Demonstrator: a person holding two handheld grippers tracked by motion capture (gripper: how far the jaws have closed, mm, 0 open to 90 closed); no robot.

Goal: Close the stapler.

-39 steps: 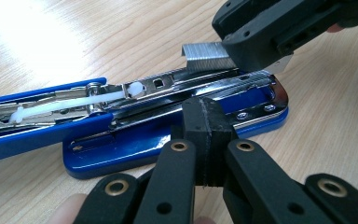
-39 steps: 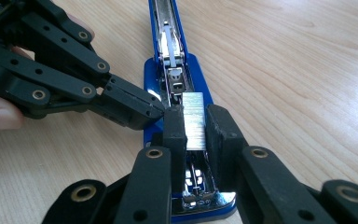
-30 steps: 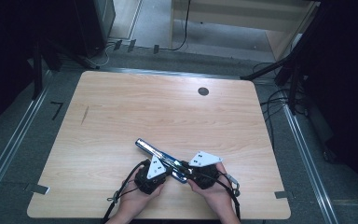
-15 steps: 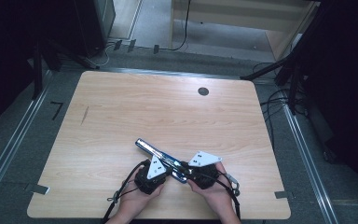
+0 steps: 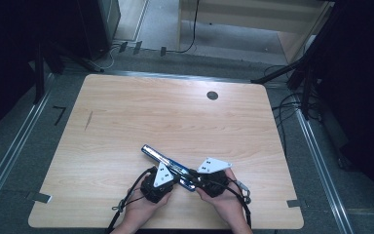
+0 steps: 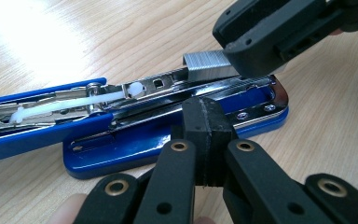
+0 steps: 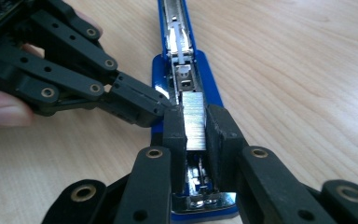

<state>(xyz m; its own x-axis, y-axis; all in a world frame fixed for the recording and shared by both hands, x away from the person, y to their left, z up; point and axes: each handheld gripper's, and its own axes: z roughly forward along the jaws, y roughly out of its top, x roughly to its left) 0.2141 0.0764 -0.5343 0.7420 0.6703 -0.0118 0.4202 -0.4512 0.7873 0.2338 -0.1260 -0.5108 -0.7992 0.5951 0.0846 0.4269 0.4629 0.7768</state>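
Table (image 5: 126, 112): pale wood-grain top, rounded corners, matte, with one small dark round grommet (image 5: 212, 95) near the far edge.

Stapler (image 5: 168, 165): on the near middle of the table, between the two grippers. Long, slim, opened out flat. Its long axis runs diagonally in the high view, one end toward the far left, the other toward the near right under the grippers. Blue glossy base (image 6: 168, 140) and blue top arm (image 6: 32, 126) folded back and lying in line with it; bright steel magazine channel (image 6: 168, 84) open upward; white plastic pusher (image 6: 107, 95) on its spring rod inside.

Left gripper (image 6: 208, 122): black, matte, jointed links with brass-coloured pins; grey three-cornered plate (image 5: 162, 174) on top. Its pads are pressed together with nothing between them, and the tip rests against the side of the stapler's channel.

Right gripper (image 7: 196, 122): same build, grey plate (image 5: 213, 165) on top. Jaws a little apart, clamped on the staples, above the near end of the channel.

Staples (image 7: 194, 120): a short silvery block, finely ribbed, rectangular, lined up with the channel's long axis, its front end over the magazine.
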